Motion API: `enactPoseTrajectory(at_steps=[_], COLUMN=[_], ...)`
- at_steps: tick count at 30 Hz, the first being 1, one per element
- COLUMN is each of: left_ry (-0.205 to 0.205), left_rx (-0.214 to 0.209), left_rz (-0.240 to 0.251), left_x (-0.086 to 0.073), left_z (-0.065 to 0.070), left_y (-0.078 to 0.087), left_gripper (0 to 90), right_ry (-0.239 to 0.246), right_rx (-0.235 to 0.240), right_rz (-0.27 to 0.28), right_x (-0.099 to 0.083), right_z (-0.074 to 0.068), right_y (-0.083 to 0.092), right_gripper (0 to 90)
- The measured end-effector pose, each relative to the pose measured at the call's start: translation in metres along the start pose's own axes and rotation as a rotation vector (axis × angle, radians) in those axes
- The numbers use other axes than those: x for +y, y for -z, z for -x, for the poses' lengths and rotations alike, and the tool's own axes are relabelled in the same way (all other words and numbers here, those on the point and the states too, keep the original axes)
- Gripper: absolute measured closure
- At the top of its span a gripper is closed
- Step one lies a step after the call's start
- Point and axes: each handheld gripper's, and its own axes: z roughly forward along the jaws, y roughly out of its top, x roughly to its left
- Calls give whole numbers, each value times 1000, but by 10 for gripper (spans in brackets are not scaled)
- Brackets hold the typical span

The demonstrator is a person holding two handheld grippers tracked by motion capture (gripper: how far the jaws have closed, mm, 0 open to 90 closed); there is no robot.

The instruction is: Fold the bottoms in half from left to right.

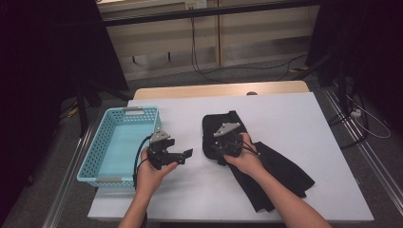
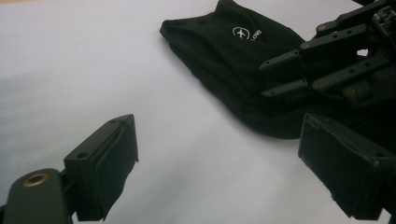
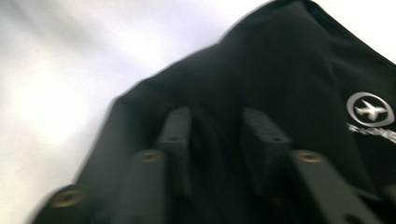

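The black garment [image 1: 247, 152] is lying at centre right of the high view, partly folded; the right gripper [image 1: 227, 145] is pressing down on it, jaws narrowly parted, grasping nothing I can confirm; the left gripper [image 1: 183, 156] is waiting at centre left, jaws released; next likely calls for pinching an edge.

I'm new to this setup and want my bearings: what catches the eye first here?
A black garment with a small white logo lies mid-table, the right gripper down on its folded end. Left of it stands a light blue basket, with the left gripper wide open beside it over the white table.
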Motion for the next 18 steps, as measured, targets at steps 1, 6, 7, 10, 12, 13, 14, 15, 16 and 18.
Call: enactPoseTrajectory(at_steps=[1, 6, 7, 10, 12, 13, 14, 15, 16, 18], left_ry=[0, 0, 1, 1, 1, 1, 2, 2, 2, 1], left_rx=[0, 0, 0, -3, -2, -2, -1, -1, -2, -1], left_rz=[1, -1, 0, -1, -2, -3, -2, -2, -2, -3], left_x=[0, 0, 0, 0, 0, 0, 0, 0, 0, 0], left_z=[0, -1, -1, 0, 0, 0, 0, 0, 0, 0], left_y=[0, -1, -1, -1, -2, -2, -2, -2, -2, -2], left_gripper=[120, 120, 121, 121, 121, 121, 121, 121, 121, 122], right_ry=[-16, -79, -98, -126, -146, -159, -170, -176, -184, -202], right_rx=[6, 25, 22, 5, -15, -27, -42, -54, -71, -106], right_rz=[0, 53, 69, 99, 122, 129, 132, 131, 133, 146], right_x=[-1, 0, 1, 6, 9, 11, 13, 14, 15, 17], right_z=[3, 20, 24, 37, 46, 51, 56, 62, 67, 78], right_y=[1, 13, 16, 26, 31, 32, 33, 34, 34, 34], right_gripper=[775, 859, 860, 862, 862, 862, 862, 862, 862, 862])
